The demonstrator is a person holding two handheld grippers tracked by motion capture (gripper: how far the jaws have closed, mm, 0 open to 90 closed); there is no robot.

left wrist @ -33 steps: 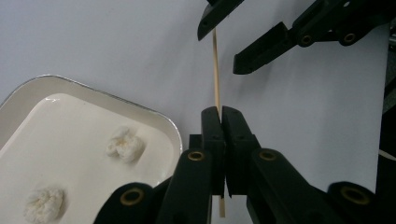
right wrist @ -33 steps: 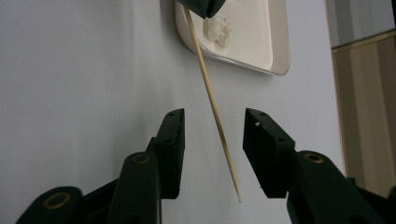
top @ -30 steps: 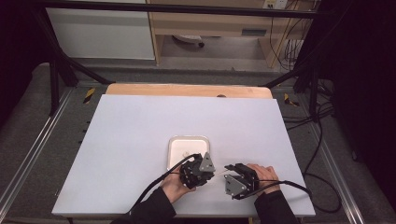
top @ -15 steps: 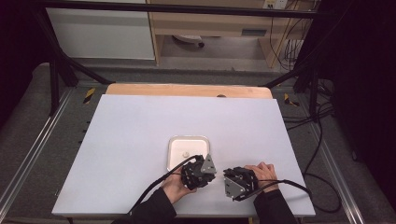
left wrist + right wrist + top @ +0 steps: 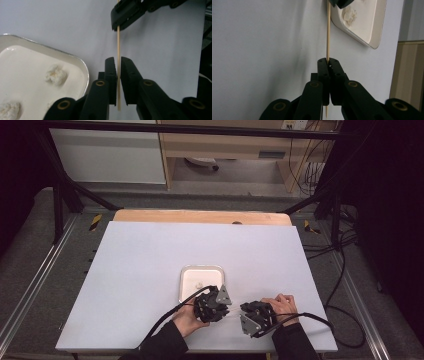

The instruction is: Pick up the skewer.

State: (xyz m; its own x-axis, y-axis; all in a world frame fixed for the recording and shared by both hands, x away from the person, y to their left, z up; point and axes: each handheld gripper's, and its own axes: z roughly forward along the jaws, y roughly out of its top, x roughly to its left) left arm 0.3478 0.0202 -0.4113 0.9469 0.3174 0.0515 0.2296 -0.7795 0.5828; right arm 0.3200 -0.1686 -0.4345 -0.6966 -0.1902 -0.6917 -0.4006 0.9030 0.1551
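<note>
From above, the thin wooden skewer [image 5: 234, 306] is hard to make out between the tools near the desk's [image 5: 140, 270] front edge, gripped tight by the right tool [image 5: 328, 61] and resting in the left tool's [image 5: 118, 62] narrow gap beside the tray [image 5: 82, 65].
</note>
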